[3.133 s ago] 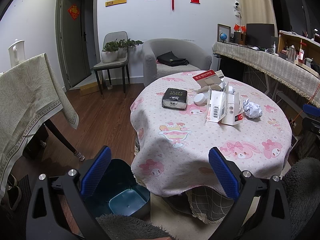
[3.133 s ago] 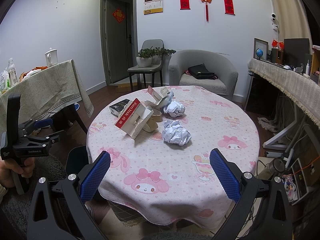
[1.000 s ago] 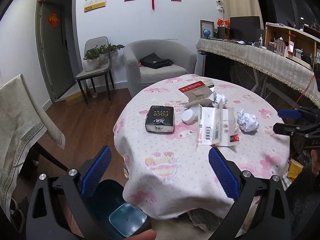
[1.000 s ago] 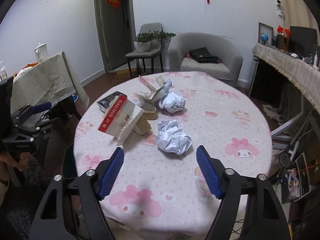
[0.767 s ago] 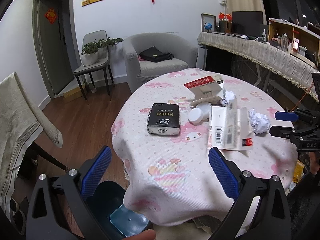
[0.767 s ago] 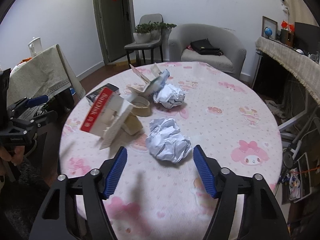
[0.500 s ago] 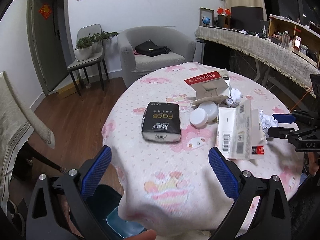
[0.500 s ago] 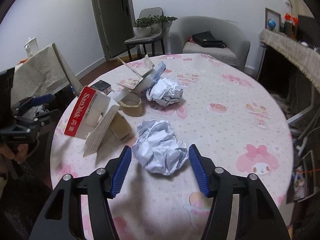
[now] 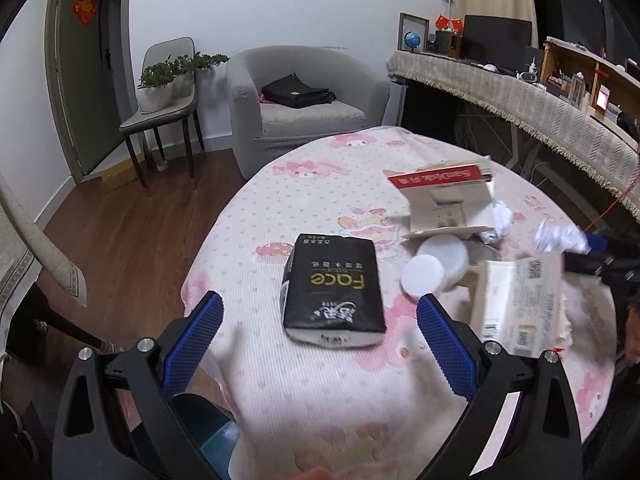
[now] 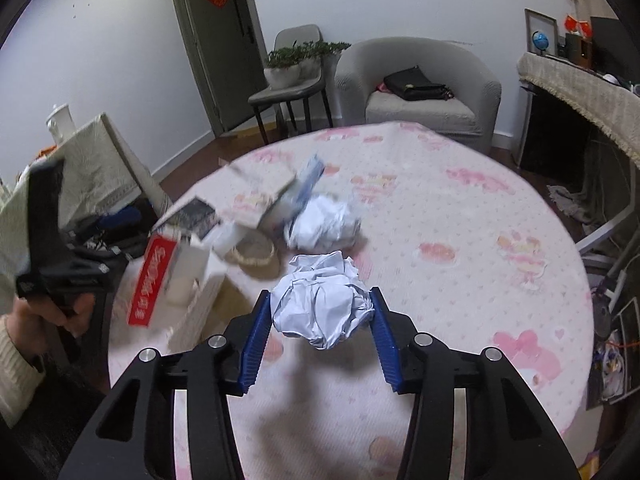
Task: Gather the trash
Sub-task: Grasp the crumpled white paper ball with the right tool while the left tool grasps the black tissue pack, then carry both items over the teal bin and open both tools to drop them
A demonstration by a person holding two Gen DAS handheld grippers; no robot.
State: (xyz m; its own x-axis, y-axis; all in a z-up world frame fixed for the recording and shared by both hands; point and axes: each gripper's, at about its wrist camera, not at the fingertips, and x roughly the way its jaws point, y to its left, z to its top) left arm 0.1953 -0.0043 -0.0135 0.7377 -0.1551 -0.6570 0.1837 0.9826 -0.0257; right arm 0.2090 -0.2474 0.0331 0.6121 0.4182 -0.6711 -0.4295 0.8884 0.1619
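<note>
My right gripper (image 10: 320,320) is closing around the crumpled paper ball (image 10: 320,300) at 12 o'clock on the tablecloth (image 10: 460,240), so I squeeze gently and centered, while my left gripper (image 9: 318,330) stays apart.

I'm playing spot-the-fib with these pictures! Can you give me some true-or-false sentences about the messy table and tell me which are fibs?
1. A crumpled paper ball sits between the right hand-held gripper fingers. True.
2. The black tissue pack lies on the floor. False: it lies on the pink tablecloth.
3. A black bag rests on the grey armchair. True.
4. The left hand-held gripper grips a box. False: its fingers are apart, with nothing gripped.
</note>
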